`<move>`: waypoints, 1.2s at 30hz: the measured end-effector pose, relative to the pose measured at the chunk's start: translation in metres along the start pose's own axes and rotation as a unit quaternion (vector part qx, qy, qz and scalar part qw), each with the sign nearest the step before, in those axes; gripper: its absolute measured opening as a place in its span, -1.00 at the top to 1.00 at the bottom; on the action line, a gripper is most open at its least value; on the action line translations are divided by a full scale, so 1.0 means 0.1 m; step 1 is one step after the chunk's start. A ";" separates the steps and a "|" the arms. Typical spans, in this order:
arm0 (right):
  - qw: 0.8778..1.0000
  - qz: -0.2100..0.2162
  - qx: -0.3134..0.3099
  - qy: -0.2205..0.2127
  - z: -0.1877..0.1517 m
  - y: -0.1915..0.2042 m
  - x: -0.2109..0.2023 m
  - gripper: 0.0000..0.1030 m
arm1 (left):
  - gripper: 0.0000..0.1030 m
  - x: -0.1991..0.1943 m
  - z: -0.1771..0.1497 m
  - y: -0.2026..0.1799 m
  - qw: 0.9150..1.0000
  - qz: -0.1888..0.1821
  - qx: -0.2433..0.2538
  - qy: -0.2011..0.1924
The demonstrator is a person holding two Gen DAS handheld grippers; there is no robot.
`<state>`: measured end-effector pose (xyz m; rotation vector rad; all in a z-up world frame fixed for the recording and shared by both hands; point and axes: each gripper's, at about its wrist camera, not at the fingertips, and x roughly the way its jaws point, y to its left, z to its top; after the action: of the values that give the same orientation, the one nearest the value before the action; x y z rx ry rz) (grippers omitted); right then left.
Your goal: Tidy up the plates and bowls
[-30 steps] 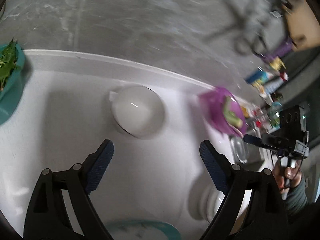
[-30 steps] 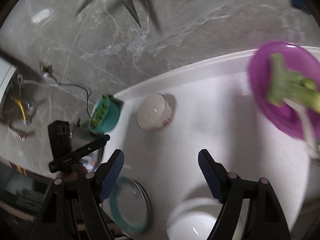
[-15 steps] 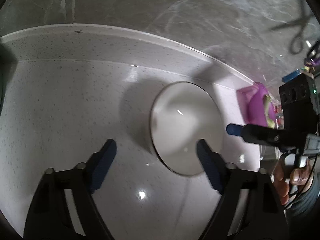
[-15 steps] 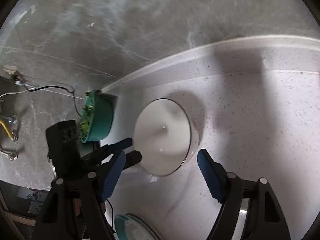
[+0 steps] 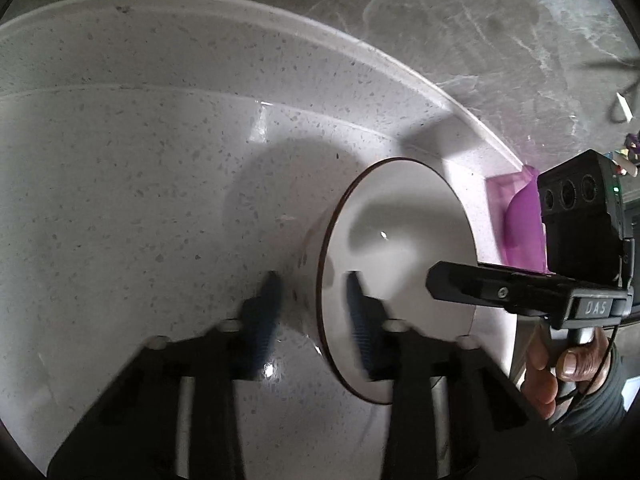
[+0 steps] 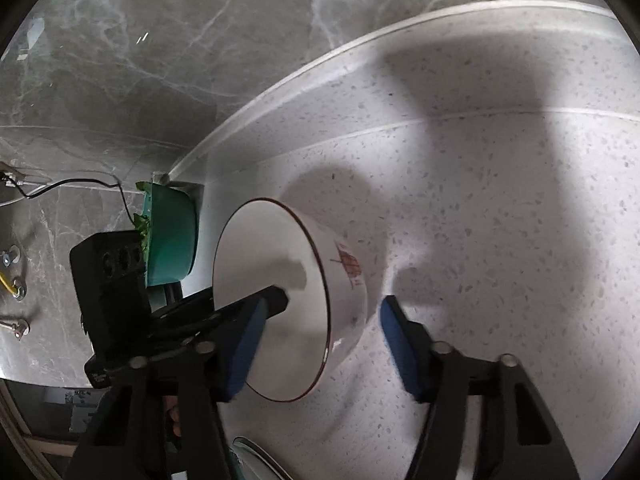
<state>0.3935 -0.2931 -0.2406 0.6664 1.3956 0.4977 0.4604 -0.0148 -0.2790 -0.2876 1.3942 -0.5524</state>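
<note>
The left gripper (image 5: 314, 312), just closing, is clamped across the wall of the white bowl (image 5: 404, 248), one pad outside, one inside. The right gripper (image 6: 320, 344), also closing, straddles the opposite wall, its outer pad still clear. The bowl sits on the speckled counter (image 5: 140, 184).

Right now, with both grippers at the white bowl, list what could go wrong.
1. The left gripper pinches only the white bowl rim; lifting could let it slip or tip.
2. The right gripper, just closing, straddles the opposite rim; uneven pulls might crack it.
3. The teal bowl of greens sits close behind; a swing could knock it.
</note>
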 end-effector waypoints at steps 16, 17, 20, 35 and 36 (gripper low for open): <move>1.000 -0.025 -0.003 0.007 0.01 0.04 0.07 0.48 | 0.77 -0.03 0.04 -0.06 1.000 0.019 0.000 -0.001; 1.000 -0.025 -0.001 0.006 0.01 0.05 0.07 0.48 | 0.77 -0.06 0.04 -0.08 1.000 0.019 0.002 -0.001; 1.000 -0.023 0.002 0.003 0.00 0.06 0.00 0.49 | 0.78 -0.12 0.04 -0.14 1.000 0.019 0.004 -0.002; 0.999 -0.026 0.000 -0.030 -0.34 0.20 -0.59 0.49 | 0.77 -0.59 -0.23 -0.78 0.998 0.021 0.052 -0.014; 0.999 -0.027 0.001 -0.032 -0.40 0.20 -0.66 0.49 | 0.77 -0.60 -0.27 -0.84 0.998 0.020 0.057 -0.014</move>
<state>0.3474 -0.3181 -0.1804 0.6393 1.3489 0.4297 0.4132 -0.0501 -0.1902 -0.1742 1.3338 -0.5899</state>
